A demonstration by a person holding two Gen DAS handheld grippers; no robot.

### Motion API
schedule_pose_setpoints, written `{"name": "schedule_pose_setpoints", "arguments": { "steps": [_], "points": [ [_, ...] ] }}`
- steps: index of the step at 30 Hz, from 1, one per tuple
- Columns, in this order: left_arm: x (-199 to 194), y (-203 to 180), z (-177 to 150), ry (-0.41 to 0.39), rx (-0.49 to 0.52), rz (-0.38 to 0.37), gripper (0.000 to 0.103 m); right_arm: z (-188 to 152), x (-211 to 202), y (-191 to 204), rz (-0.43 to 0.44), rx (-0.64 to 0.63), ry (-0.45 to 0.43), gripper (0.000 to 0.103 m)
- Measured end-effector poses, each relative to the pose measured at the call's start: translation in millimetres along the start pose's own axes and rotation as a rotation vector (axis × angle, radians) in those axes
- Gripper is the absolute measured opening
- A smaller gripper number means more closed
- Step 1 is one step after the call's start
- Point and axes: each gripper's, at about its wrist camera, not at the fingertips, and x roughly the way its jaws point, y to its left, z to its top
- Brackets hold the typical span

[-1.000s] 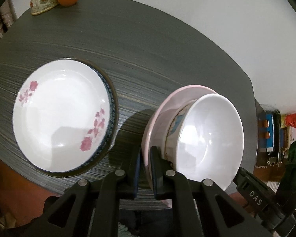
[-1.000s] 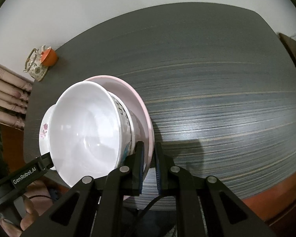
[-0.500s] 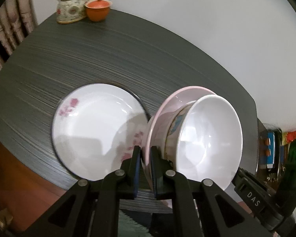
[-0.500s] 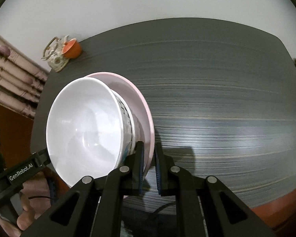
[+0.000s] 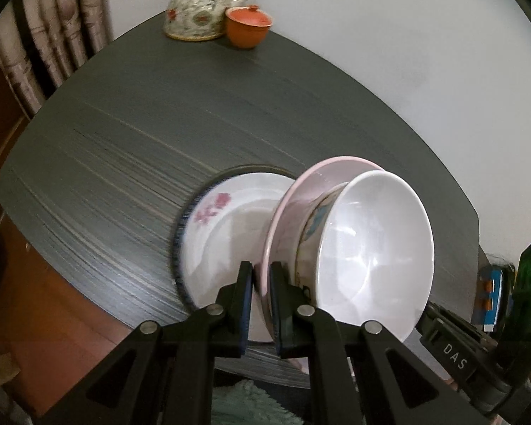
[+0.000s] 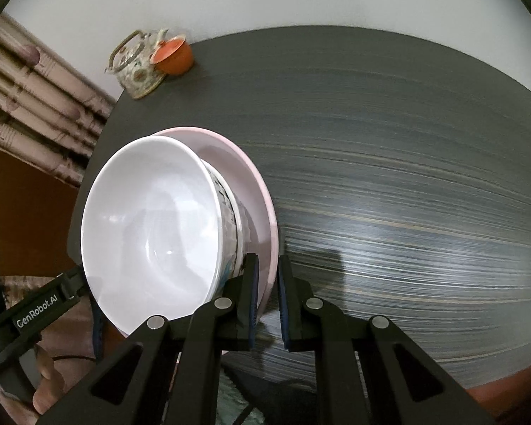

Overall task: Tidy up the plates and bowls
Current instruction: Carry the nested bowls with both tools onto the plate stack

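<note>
Grippers, left [image 5: 261, 285] and right [image 6: 267, 279], pinch opposite rims of the pink plate [image 5: 286, 209] carrying bowls [image 5: 371, 258]; floral plate [image 5: 226, 219] lies just beyond the left gripper.

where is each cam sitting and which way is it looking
Left wrist: on the left gripper, looking steeply down; its fingers clamp the pink plate rim, floral plate beyond.
Right wrist: on the right gripper, looking down across the table, clamping the opposite rim; a hand shows.
Shared: pink plate, white bowl, teapot.

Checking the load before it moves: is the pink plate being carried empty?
No, a white bowl sits on the pink plate.
</note>
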Motion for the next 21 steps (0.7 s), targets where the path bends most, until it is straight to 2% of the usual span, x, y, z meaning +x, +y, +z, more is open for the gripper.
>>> {"name": "schedule_pose_setpoints", "arguments": {
  "steps": [8,21],
  "points": [
    [7.5,24.2,4.4,0.013,-0.037,0.002,0.008,2.0,24.4,26.4,-0.015,-0.031,0.039,0.011],
    [17.3,38.7,8.1,0.032,-0.056,-0.017,0.008,3.9,39.6,36.1,-0.053,-0.039,0.046,0.011]
  ]
}}
